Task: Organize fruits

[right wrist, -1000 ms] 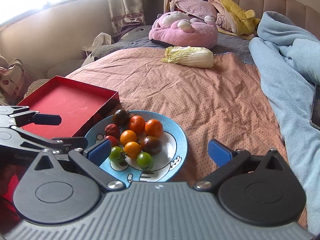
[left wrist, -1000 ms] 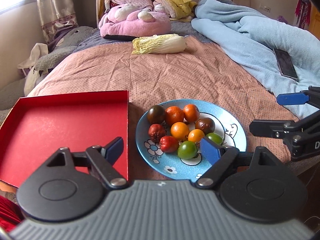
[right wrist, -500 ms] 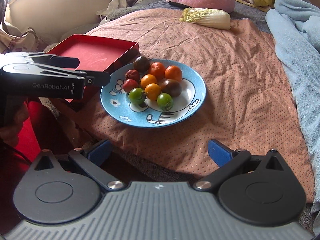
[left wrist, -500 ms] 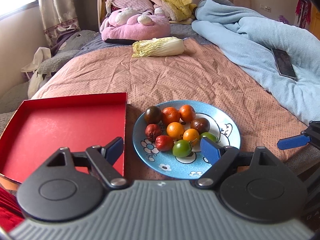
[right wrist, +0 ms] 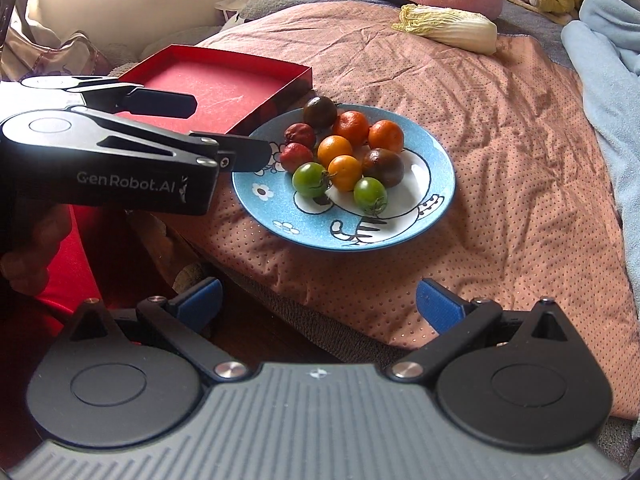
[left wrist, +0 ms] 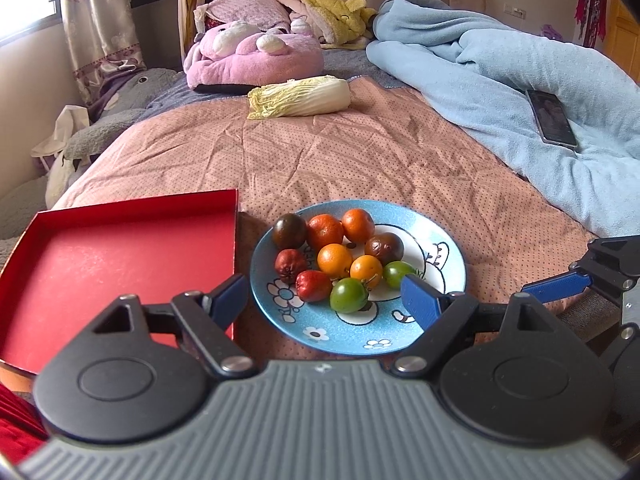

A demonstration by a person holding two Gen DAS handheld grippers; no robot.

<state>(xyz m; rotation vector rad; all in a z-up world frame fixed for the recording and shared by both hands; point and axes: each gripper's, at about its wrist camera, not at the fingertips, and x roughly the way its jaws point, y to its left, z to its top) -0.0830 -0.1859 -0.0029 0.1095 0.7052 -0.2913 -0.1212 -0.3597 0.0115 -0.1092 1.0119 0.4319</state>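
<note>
– Both tools have pulled back; left gripper [left wrist: 322, 296] and right gripper [right wrist: 318, 304] hang spread, empty.
– Fruits sit piled on the blue plate [right wrist: 436, 200]. Green tomato [right wrist: 309, 179] looks smooth, soft: pinch its sides gently.

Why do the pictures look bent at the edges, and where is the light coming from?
Left wrist view: the fisheye lens curves the red tray edges and the bed; daylight enters from a window at upper left, softly lighting the blue plate. Right wrist view: same curving; bright glare at upper left, deep shadow under the bed edge, and the fruit stays sharp.
</note>
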